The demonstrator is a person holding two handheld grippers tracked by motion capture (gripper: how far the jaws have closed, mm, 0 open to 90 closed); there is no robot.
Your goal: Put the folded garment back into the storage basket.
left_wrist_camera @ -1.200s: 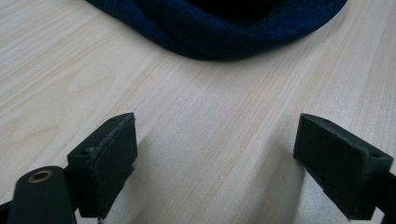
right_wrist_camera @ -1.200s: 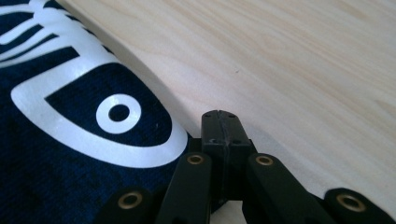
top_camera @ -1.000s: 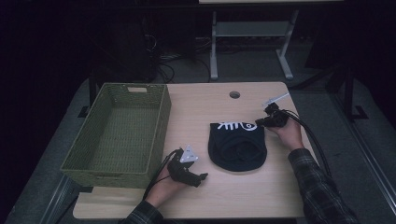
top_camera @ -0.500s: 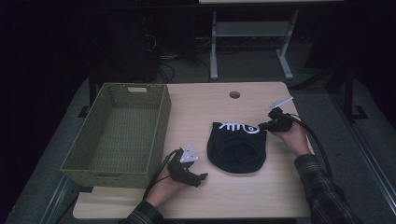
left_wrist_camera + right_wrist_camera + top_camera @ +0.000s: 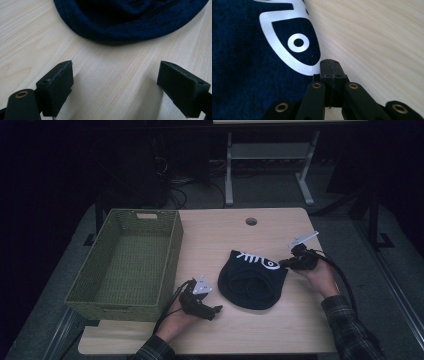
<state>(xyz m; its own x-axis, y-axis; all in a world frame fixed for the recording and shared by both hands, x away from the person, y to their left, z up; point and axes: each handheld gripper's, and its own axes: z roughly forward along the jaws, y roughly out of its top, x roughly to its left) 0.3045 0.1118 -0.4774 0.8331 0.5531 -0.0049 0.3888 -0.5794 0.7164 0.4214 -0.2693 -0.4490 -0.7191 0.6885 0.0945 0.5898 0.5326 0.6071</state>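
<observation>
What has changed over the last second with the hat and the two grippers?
The right gripper, jaws shut at the dark blue hat's edge, has moved toward the table's right side, and the hat's fish-bone print end has shifted with it. Whether cloth is pinched is unclear. The left gripper stayed open near the hat's brim, and the green basket has not moved.

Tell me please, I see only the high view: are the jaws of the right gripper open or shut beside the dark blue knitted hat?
Observer: Shut. In the right gripper view, the right gripper has its pads pressed together at the edge of the dark blue knitted hat, beside the eye of its white fish print.
Operator: Is cloth pinched between them?
Observer: I cannot tell; the pads meet just at the hat's edge.
Operator: And the left gripper?
Observer: Open, over bare light wooden table; the hat's rim lies ahead, untouched.
</observation>
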